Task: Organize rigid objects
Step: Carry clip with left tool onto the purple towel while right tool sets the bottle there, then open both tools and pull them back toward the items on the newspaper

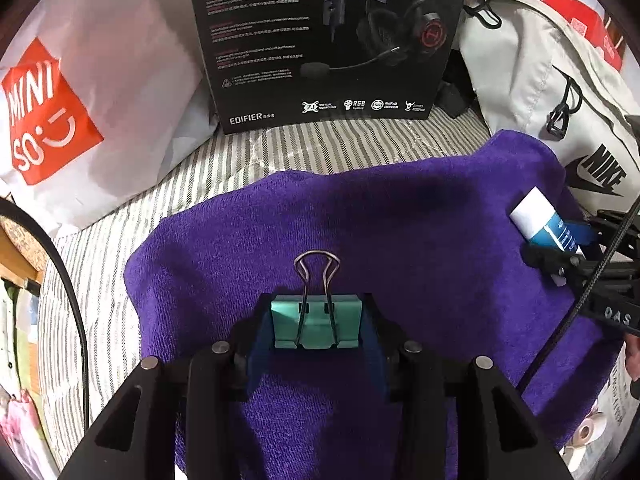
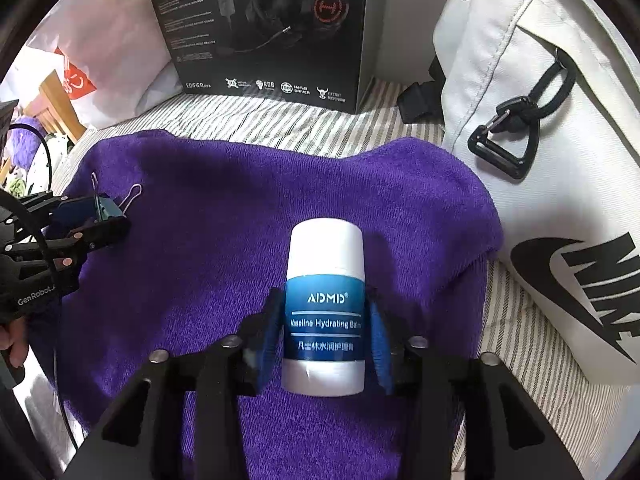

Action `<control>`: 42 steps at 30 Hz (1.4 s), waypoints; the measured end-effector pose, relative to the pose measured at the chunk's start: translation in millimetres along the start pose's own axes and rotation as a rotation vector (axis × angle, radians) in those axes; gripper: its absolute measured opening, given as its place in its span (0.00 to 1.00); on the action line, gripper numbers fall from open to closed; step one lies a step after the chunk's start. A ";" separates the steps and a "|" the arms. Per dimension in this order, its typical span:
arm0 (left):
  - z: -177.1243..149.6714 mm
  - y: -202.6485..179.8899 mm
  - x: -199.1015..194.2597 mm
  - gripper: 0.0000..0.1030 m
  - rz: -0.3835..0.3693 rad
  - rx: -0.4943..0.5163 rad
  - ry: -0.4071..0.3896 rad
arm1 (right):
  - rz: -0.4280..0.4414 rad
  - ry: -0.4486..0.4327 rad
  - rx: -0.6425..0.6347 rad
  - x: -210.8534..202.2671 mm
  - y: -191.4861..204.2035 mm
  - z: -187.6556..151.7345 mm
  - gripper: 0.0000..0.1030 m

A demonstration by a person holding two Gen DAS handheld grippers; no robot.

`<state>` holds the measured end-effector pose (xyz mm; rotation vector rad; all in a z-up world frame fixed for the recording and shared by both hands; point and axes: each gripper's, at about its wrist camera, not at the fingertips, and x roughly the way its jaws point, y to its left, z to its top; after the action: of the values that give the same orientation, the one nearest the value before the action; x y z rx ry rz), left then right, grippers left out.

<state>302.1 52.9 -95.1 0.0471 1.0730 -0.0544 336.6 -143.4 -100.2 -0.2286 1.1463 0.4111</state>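
The middle of the purple towel lies bare between the two grippers. Behind it a black box stands upright, with a plastic bag left and a white Nike bag crowding the towel's right edge.

You have a bed with a striped sheet carrying a purple towel, with a black headset box, a white Miniso bag and a white Nike bag behind.
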 end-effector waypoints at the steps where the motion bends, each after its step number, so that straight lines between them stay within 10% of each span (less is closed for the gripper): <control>1: -1.1 0.6 -0.7 0.46 -0.002 -0.004 0.002 | 0.000 0.004 0.002 -0.7 -0.3 -1.4 0.58; 8: -11.0 2.3 -3.8 0.66 0.022 -0.030 0.021 | -0.007 -0.019 0.029 -16.9 -3.6 -13.8 0.61; 29: -89.6 -29.7 -123.3 0.66 0.007 -0.022 -0.065 | 0.002 -0.102 0.080 -119.9 15.1 -104.2 0.64; 42: -155.1 -34.2 -117.8 0.66 -0.015 -0.121 -0.051 | 0.010 -0.146 0.159 -153.3 15.5 -170.1 0.64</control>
<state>107.7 31.4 -65.8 -0.0715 1.0236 -0.0038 134.8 -224.7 -27.3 -0.0532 1.0310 0.3381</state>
